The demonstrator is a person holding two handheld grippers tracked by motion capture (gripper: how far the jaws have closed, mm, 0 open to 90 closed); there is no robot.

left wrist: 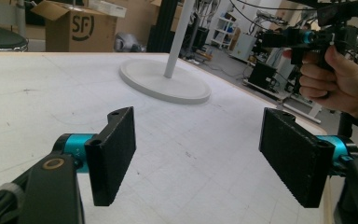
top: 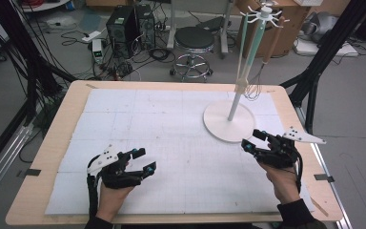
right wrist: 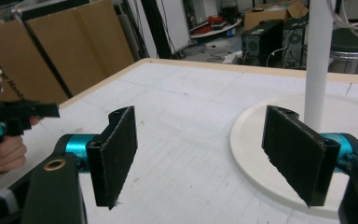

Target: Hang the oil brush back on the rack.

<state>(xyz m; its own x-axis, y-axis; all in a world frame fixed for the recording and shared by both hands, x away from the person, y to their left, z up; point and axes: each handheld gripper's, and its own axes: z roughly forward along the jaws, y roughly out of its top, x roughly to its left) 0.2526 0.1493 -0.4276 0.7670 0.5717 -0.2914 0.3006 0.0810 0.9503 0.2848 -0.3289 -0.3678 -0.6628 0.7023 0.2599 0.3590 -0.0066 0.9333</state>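
Right gripper view: stand (right wrist: 279,140) base lies beyond the open, empty jaws.

Both black grippers (top: 142,159) (top: 254,139) carry teal collars, rough flat pads, grey three-cornered plates and trailing cables; the person's sleeves (top: 296,212) are dark.

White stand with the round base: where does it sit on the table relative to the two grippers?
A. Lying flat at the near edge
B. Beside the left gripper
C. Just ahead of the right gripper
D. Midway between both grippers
C: the white stand rises upright just beyond the right gripper, far from the left gripper.
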